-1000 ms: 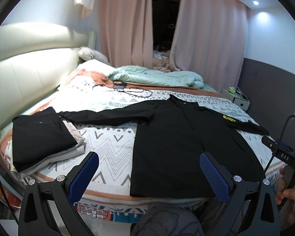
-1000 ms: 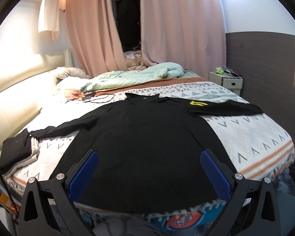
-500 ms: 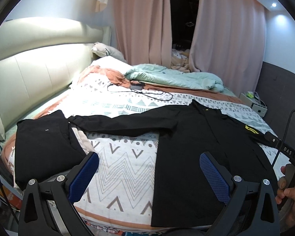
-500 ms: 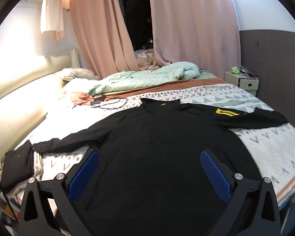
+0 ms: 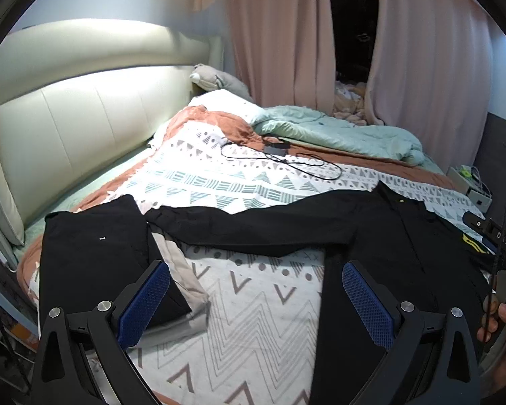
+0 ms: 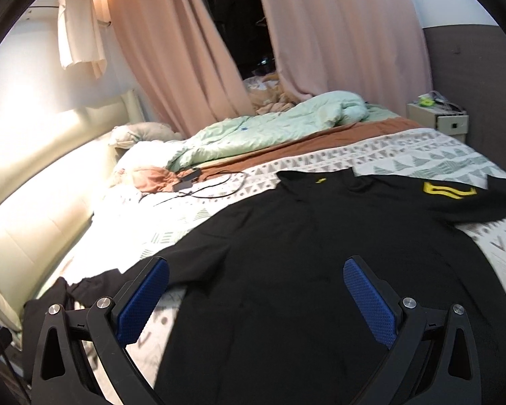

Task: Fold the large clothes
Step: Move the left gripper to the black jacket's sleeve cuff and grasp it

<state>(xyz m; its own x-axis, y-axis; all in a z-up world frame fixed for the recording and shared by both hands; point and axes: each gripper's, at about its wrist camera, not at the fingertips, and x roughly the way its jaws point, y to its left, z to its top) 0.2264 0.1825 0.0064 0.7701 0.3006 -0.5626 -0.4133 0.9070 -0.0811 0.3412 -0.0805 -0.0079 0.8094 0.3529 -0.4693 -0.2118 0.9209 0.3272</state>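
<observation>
Two black claws with blue ribbed pads hover above the near edge of the bed, both spread wide and holding nothing: the left gripper (image 5: 253,298) over bare zigzag-patterned white bedspread (image 5: 259,303), the right gripper (image 6: 254,295) over the body of the long-sleeved black shirt with a yellow emblem on one sleeve (image 6: 303,253). That shirt lies flat and face-down across the bedspread, collar toward the far side, one sleeve stretched toward the cream padded headboard (image 5: 77,108), the other toward the small pale bedside cabinet (image 6: 438,121). The outstretched sleeve end reaches a stack of folded clothes, black on top of grey (image 5: 97,253), at the bed's corner and seems to touch it. Farther back, a black charger with a looping cable (image 5: 280,158) lies on the spread, beside a rumpled mint-green duvet (image 6: 270,128) and white pillows (image 5: 226,103), with pink curtains (image 6: 185,50) behind. A hand (image 5: 502,324) on the other tool's handle cuts into the left view's right edge, hiding the shirt's far sleeve there. The shirt's hem is lost under both claws, and the right view is blurred along its right side. Compared with half a second ago, both cameras sit closer over the bed, the folded stack looming larger at left.
</observation>
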